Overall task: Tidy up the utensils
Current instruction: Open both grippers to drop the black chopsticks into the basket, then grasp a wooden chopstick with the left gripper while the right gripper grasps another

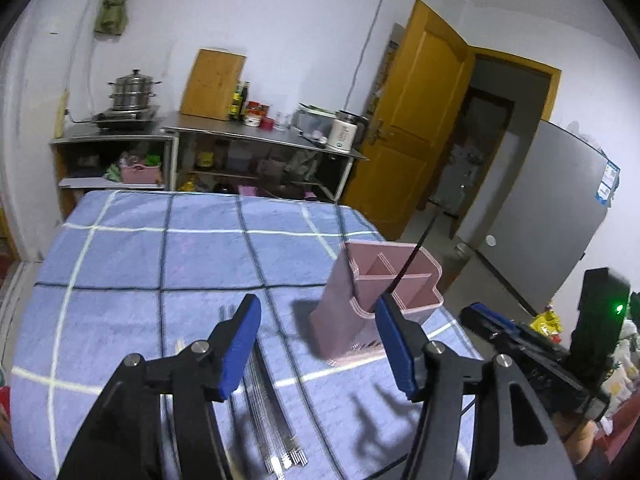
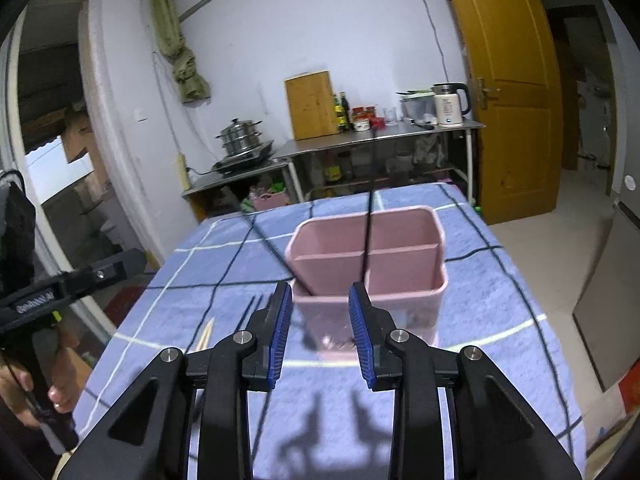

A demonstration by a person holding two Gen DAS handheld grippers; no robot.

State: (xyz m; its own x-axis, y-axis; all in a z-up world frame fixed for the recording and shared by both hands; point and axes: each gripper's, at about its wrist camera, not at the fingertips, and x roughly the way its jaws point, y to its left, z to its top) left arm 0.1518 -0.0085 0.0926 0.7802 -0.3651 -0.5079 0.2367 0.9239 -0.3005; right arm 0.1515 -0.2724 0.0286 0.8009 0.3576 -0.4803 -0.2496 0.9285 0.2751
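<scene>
Metal chopsticks (image 1: 264, 408) lie closest under the left gripper (image 1: 318, 344), a bundle flat on the blue checked cloth (image 1: 160, 248), long axis running from about 5 o'clock near the lens up toward 11 o'clock, tips away from the camera. Pale wooden chopsticks (image 2: 206, 336) and a dark pair (image 2: 250, 312) lie beside them at the right view's 9 o'clock, roughly parallel.

At 2 o'clock from the bundle stands the pink holder (image 1: 372, 300), upright and divided into compartments. One black chopstick (image 1: 412, 260) already stands in it, leaning, its upper end toward 1 o'clock; which compartment holds it is hard to tell. So the sorting looks barely begun: one piece is in, most are on the cloth.

Both tongs are spread wide and grip nothing. The right gripper (image 2: 320, 336) hovers just short of the holder, the black chopstick rising between its fingers but apparently untouched.
</scene>
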